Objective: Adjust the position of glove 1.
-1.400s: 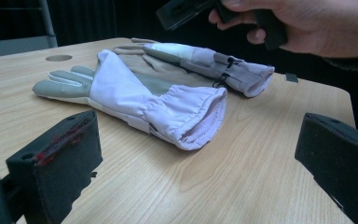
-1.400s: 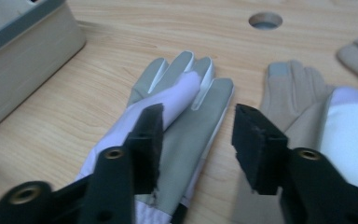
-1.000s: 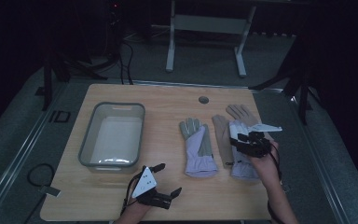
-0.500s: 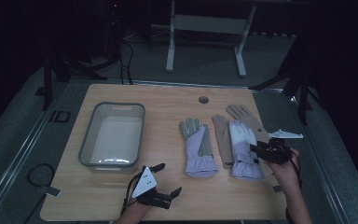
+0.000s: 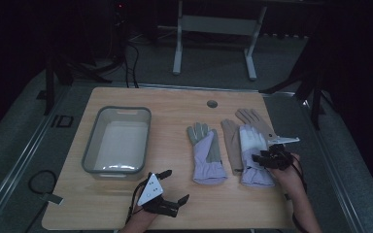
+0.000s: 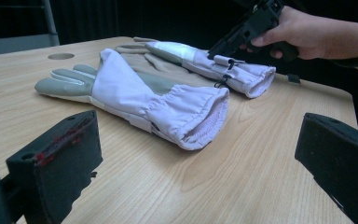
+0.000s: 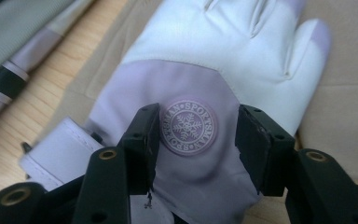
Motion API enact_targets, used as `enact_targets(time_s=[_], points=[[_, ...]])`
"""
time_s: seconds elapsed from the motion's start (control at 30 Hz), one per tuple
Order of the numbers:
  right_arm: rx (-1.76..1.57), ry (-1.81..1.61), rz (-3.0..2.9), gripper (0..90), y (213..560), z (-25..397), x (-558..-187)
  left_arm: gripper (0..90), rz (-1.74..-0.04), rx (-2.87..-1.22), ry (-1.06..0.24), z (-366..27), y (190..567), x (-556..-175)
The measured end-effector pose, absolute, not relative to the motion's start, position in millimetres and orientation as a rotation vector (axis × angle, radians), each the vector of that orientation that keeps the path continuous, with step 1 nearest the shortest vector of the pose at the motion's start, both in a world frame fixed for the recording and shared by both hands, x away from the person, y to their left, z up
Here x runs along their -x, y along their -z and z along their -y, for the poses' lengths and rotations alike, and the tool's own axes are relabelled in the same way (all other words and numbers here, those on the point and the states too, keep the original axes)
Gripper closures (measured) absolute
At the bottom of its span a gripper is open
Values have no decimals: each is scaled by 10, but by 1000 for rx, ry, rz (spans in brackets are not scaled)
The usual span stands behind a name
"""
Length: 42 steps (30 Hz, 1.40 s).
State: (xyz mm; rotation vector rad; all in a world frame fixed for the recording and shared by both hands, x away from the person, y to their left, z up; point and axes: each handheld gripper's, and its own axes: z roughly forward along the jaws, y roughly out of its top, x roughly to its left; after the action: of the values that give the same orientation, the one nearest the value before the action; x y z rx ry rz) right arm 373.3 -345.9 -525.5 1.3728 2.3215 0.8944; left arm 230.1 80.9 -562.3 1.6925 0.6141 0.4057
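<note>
We see the high view dim: light falls on the table [image 5: 175, 104], the room past it near black. Both gripper views are brighter. The jaws blur up close; the glove [image 7: 200, 84] and its snowflake badge [image 7: 188, 126] stay sharp.

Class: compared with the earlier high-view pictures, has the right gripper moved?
Yes. The black right gripper has swung back leftward over the lavender-and-white right-hand glove, judged against the light wooden table's right edge.

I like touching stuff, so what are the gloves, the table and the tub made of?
The gloves look like soft woven fabric, lilac and grey, matte, with a gathered stretchy cuff; the glove under the right gripper carries a rubbery-looking snowflake badge. The table shows pale wood grain, probably a smooth laminate. The tub seems see-through plastic with a grey rim.
</note>
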Motion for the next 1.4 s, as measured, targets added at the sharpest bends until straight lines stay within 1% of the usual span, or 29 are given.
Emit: enact_targets(time_s=[0.03,0.07,0.17,0.33,0.37,0.4,0.47,0.67,0.7,0.97,1.1,1.17,1.23,1.3,1.33,1.4], points=[[-1373,-894,-2321,536,5255,3459,-3733,3,-614,-1692,-406,-809,5623,-2301],[-1354,-916,-2344,602,5275,3458,-3731,3,-616,-1689,-404,-808,5624,-2302],[-1366,-930,-2346,625,5290,3459,-3728,3,-615,-1691,-405,-810,5623,-2302],[-1408,-944,-2290,742,5307,3429,-3662,3,-616,-1691,-405,-811,5623,-2302],[-1408,-944,-2290,742,5307,3429,-3662,3,-616,-1691,-405,-811,5623,-2302],[-1423,-953,-2283,772,5295,3428,-3644,3,-617,-1691,-406,-812,5623,-2302],[-1456,-980,-2266,786,5265,3445,-3633,3,-617,-1690,-408,-812,5623,-2303],[-1480,-1023,-2226,798,5148,3491,-3587,3,-619,-1689,-409,-813,5623,-2305],[-1470,-1047,-2220,801,5030,3511,-3558,3,-619,-1689,-409,-813,5623,-2304],[-1382,-1121,-2225,803,4563,3479,-3546,3,-618,-1689,-409,-810,5623,-2302],[-1320,-1144,-2247,803,4355,3377,-3580,3,-618,-1689,-409,-811,5623,-2301],[-1299,-1140,-2272,803,4314,3338,-3591,3,-618,-1689,-410,-811,5623,-2302],[-1246,-1161,-2326,803,4219,3194,-3617,3,-618,-1689,-409,-811,5623,-2302],[-1236,-1168,-2338,803,4203,3144,-3624,3,-618,-1689,-410,-811,5623,-2302],[-1211,-1160,-2367,803,4187,3023,-3637,3,-619,-1689,-410,-811,5623,-2301],[-1199,-1152,-2385,803,4185,2957,-3644,3,-619,-1688,-410,-811,5623,-2301]])
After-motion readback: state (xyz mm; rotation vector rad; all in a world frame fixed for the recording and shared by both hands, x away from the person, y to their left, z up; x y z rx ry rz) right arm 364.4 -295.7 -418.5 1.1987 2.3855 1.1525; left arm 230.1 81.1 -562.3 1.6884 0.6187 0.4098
